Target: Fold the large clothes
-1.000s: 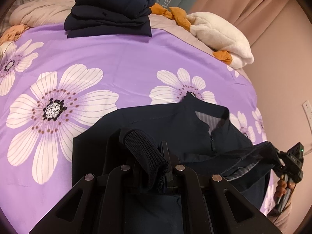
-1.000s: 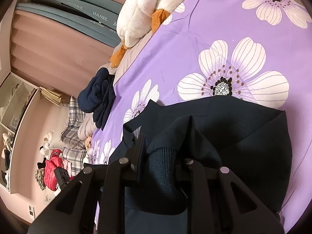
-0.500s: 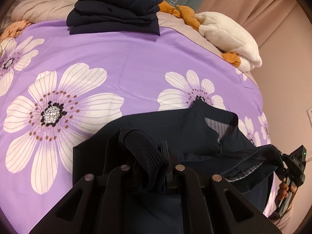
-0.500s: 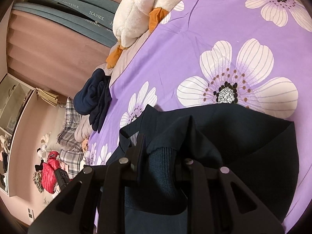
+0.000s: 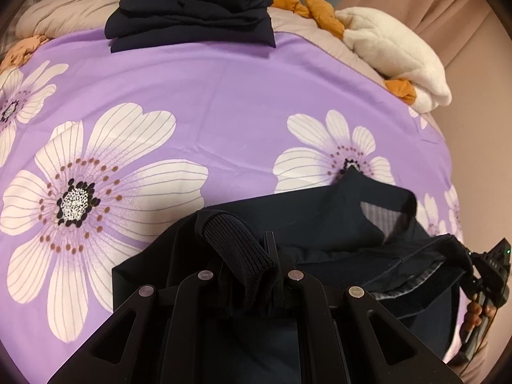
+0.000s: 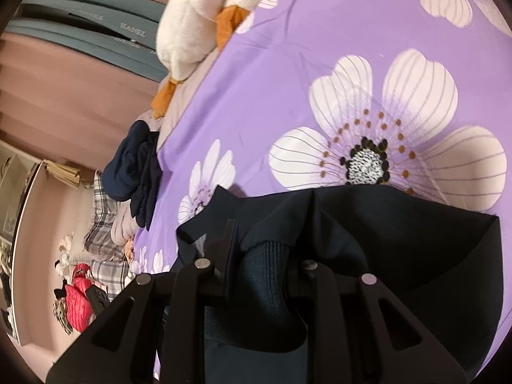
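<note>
A dark navy jacket (image 5: 320, 220) lies partly spread on the purple flowered bedspread (image 5: 224, 102), collar toward the far side. My left gripper (image 5: 248, 275) is shut on a ribbed cuff (image 5: 236, 249) of the jacket and holds it above the cloth. My right gripper (image 6: 265, 256) is shut on the other ribbed cuff (image 6: 265, 275), with jacket fabric (image 6: 400, 224) draped around it. The right gripper also shows in the left wrist view (image 5: 486, 275) at the right edge, held by a hand.
A stack of folded navy clothes (image 5: 192, 6) sits at the far edge of the bed. A white and orange plush toy (image 5: 393, 48) lies at the far right. Curtains and a wall stand beyond. Plaid bedding and a red item (image 6: 78, 297) lie off the bed's side.
Both grippers have carried the cuffs forward over the jacket toward the far side of the bed. The folded stack and plush now look closer.
</note>
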